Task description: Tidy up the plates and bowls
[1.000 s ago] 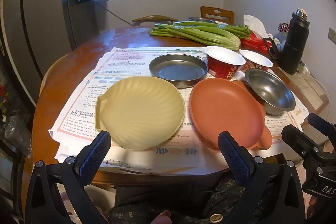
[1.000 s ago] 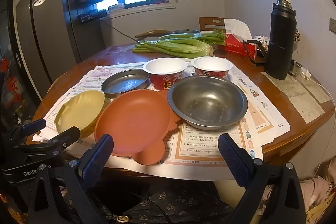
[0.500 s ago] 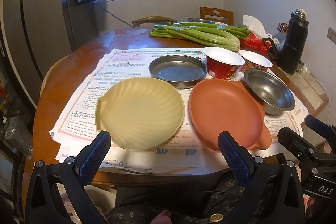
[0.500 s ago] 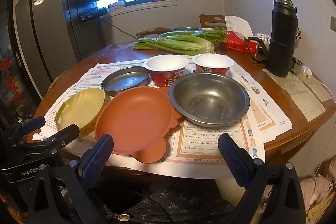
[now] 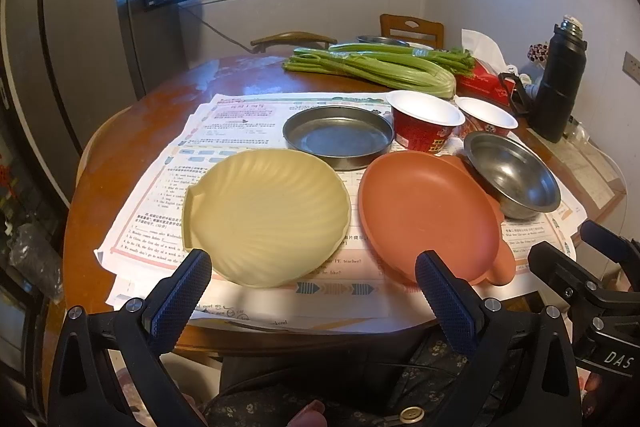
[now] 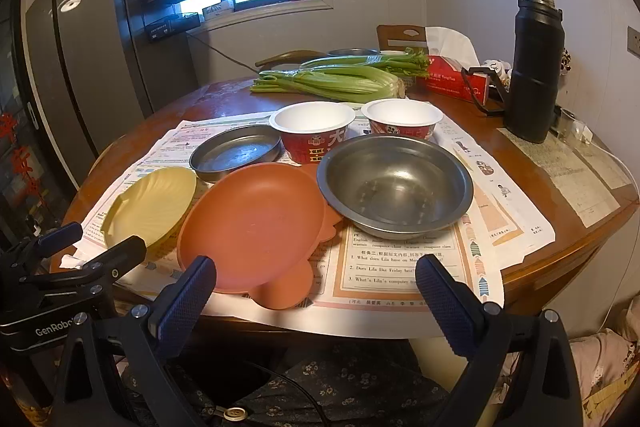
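Plates (image 5: 430,215) and bowls (image 6: 394,183) crowd the paper (image 6: 400,267); both grippers (image 5: 312,291) (image 6: 316,291) hover open, and a careless grab could drag sheets.

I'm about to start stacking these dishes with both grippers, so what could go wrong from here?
1. The steel bowl seems to rest on the orange plate's rim; lifting the plate first could tip it.
2. The dishes sit on loose printed sheets overhanging the table edge, so dragging may pull the sheets along.
3. The two paper bowls look light and could be knocked over.
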`<action>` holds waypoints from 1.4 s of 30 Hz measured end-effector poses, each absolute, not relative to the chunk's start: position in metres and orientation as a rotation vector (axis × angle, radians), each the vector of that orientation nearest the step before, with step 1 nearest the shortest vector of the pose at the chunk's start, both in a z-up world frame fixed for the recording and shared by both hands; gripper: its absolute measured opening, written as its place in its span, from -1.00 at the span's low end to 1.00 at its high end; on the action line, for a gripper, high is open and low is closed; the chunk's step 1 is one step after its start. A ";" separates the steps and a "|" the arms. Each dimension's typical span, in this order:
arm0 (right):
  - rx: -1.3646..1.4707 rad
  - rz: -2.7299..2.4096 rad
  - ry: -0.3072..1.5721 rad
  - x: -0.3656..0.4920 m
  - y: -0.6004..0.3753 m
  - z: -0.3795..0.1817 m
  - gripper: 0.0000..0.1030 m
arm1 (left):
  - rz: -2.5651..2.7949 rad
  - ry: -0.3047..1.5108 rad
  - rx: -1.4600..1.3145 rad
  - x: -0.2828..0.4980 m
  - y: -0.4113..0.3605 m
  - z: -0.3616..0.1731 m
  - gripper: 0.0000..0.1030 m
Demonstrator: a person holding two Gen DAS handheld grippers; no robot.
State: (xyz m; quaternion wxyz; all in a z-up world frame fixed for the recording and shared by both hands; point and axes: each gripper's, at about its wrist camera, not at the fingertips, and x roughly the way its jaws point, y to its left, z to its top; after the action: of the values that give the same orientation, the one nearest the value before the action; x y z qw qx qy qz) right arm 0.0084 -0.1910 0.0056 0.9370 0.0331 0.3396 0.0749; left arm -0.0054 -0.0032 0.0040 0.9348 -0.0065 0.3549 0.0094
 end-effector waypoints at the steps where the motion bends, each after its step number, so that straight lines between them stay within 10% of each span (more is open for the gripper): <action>1: 0.069 0.153 0.693 0.008 -0.191 0.006 0.96 | 0.020 0.725 -0.012 -0.005 -0.003 0.004 0.98; 42: 0.025 0.278 0.588 0.009 -0.165 0.048 0.96 | 0.128 0.691 -0.141 -0.002 0.057 0.020 0.98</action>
State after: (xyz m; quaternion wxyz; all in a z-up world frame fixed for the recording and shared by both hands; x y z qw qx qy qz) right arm 0.0094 -0.1647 0.0478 0.9475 0.0121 0.2888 0.1367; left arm -0.0015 0.0572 0.0203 0.9365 -0.0692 0.3381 0.0625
